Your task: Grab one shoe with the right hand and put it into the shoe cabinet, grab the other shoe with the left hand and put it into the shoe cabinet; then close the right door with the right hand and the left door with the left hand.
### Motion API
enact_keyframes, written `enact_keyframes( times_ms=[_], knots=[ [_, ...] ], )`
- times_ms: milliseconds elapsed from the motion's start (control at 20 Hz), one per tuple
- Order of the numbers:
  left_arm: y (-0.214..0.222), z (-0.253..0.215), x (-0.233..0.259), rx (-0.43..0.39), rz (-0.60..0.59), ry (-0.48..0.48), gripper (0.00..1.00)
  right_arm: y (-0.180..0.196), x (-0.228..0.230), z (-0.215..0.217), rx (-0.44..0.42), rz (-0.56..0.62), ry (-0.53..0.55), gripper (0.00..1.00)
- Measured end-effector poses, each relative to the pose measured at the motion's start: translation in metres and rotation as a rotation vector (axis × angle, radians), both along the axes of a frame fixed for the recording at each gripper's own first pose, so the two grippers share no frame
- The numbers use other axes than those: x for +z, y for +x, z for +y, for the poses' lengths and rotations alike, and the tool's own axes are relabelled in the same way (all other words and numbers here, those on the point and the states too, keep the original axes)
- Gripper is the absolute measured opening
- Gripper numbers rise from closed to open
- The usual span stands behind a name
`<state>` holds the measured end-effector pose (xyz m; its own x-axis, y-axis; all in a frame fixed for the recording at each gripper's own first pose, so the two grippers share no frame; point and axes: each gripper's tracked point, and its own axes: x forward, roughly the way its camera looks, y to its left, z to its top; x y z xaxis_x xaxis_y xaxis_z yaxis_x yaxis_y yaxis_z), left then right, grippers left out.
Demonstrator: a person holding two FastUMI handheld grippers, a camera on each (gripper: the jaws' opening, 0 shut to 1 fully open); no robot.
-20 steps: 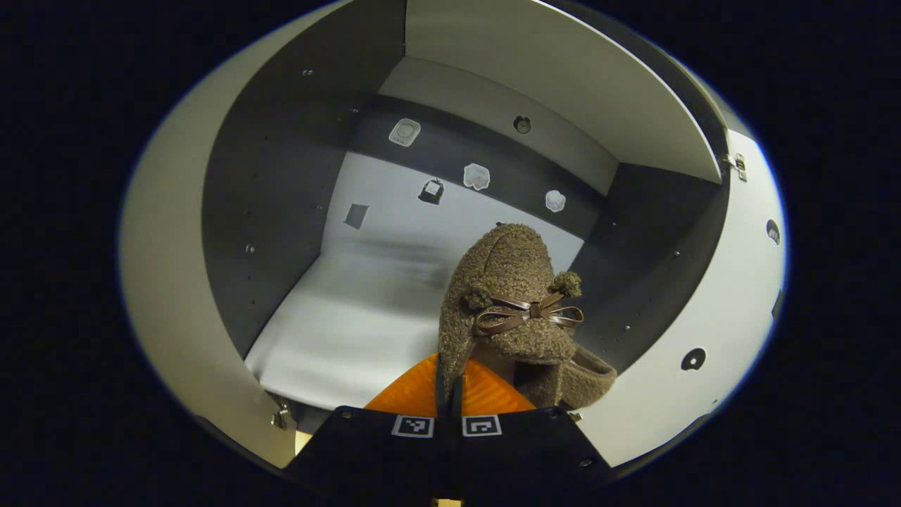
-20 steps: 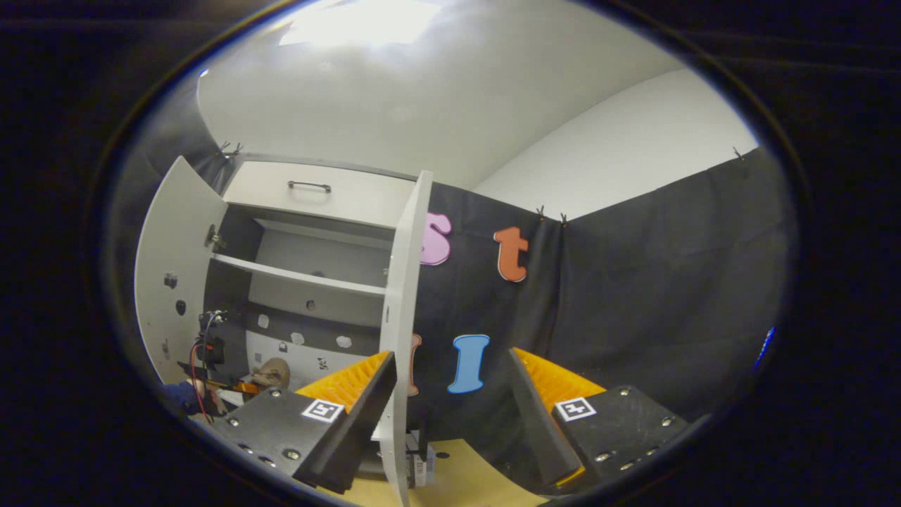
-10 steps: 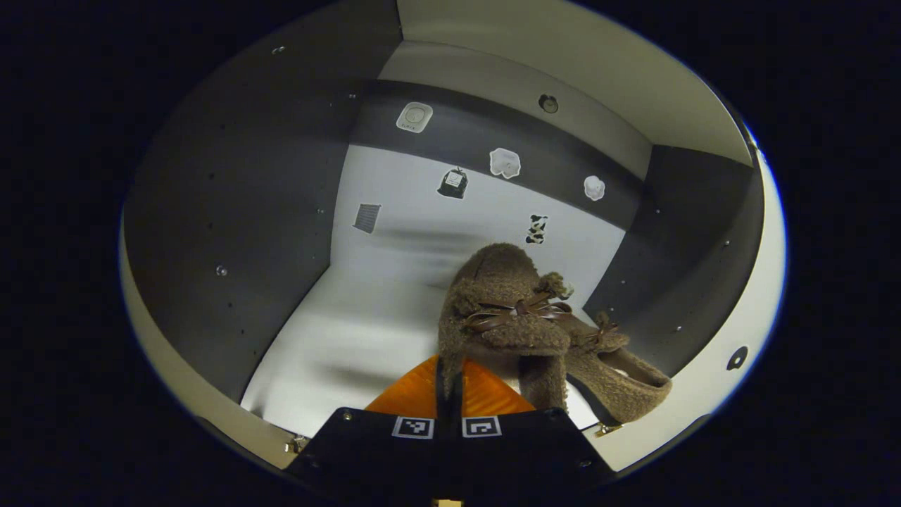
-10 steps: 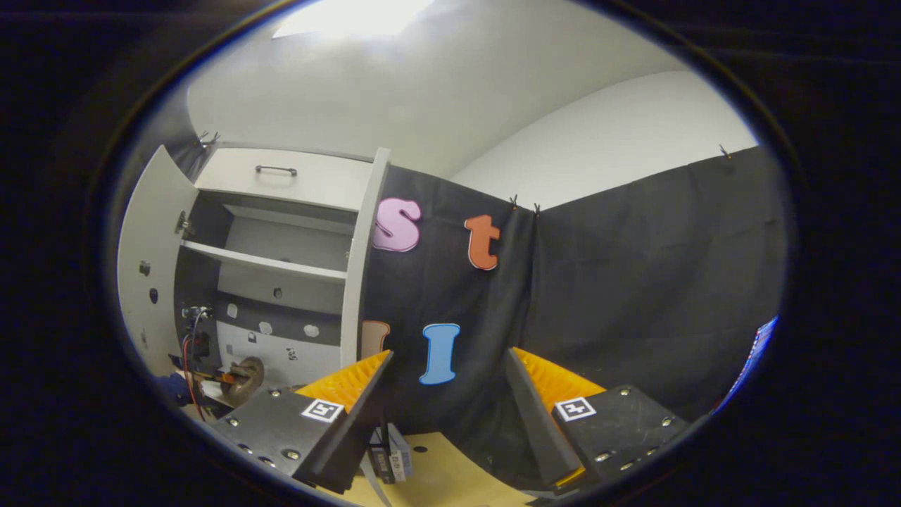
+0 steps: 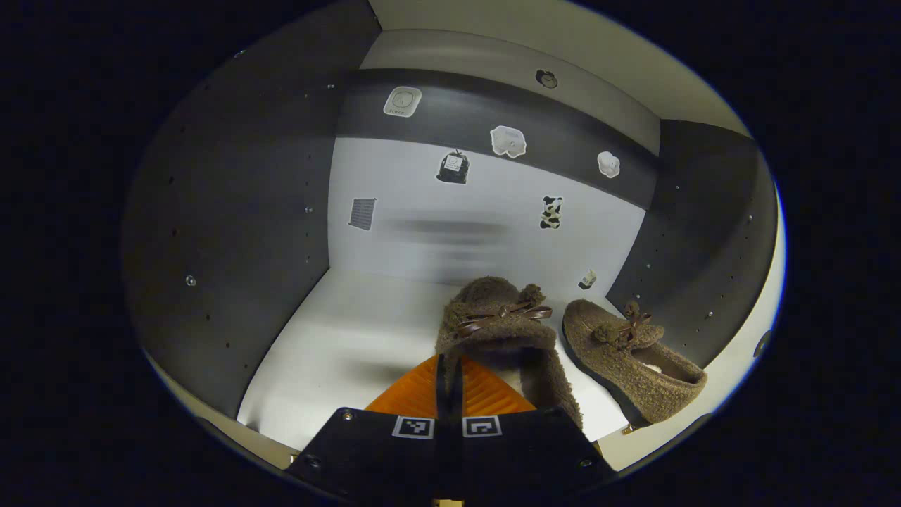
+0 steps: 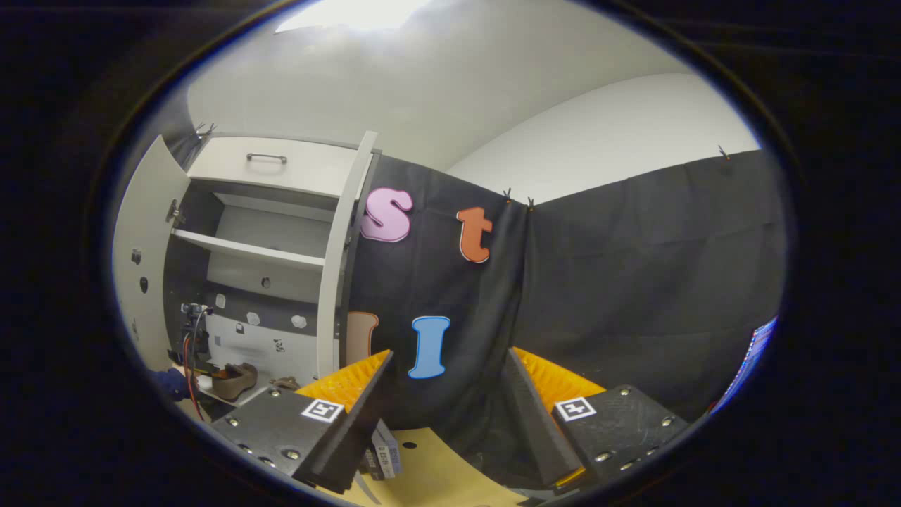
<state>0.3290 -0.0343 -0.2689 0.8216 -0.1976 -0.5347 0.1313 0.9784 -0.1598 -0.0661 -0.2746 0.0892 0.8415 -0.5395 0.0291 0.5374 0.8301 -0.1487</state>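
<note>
The inside of the shoe cabinet point(image 5: 232, 211) has dark side walls, a pale back wall and a white floor. Small stickers point(image 5: 454, 167) dot the back wall; their writing is too small to read. In the left gripper view, the left gripper point(image 5: 448, 366) has its two fingers pressed close together on the heel side of a fuzzy brown shoe point(image 5: 501, 325) with a little brown bow. That shoe sits low over the cabinet floor, near the front edge. Whether it touches the floor is hard to tell. The other shoe point(image 5: 630, 359) lies on the floor just beside it, close to the right wall and the front right corner.

In the right gripper view, the right gripper point(image 6: 450, 415) is wide open and holds nothing. It sits away from the cabinet, in front of the black cloth wall. The cabinet's right door point(image 6: 341, 246) and left door point(image 6: 137, 260) both stand open. Each gripper has small black-and-white square tags point(image 6: 322, 410) with no words on them.
</note>
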Motion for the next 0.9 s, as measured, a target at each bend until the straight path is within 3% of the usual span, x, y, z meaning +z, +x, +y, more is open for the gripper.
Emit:
enact_keyframes(
  times_ms=[200, 500, 700, 750, 900],
  knots=[
    [0.001, 0.000, -0.001, -0.011, 0.000, 0.025, 0.01, 0.000, -0.001, -0.001, 0.000, -0.007, 0.013, 0.93],
    [0.001, 0.003, 0.007, -0.051, -0.016, 0.119, 0.21, -0.002, -0.009, -0.003, 0.013, 0.000, 0.040, 0.94],
    [-0.003, 0.015, 0.019, -0.036, -0.039, 0.197, 0.58, -0.003, -0.013, -0.003, 0.024, 0.010, 0.054, 0.94],
    [-0.009, 0.015, 0.023, -0.036, -0.041, 0.189, 0.71, -0.003, -0.013, -0.003, 0.026, 0.011, 0.055, 0.94],
    [-0.023, 0.011, 0.038, -0.038, -0.060, 0.143, 0.82, -0.005, -0.013, -0.002, 0.033, 0.013, 0.061, 0.94]
  ],
)
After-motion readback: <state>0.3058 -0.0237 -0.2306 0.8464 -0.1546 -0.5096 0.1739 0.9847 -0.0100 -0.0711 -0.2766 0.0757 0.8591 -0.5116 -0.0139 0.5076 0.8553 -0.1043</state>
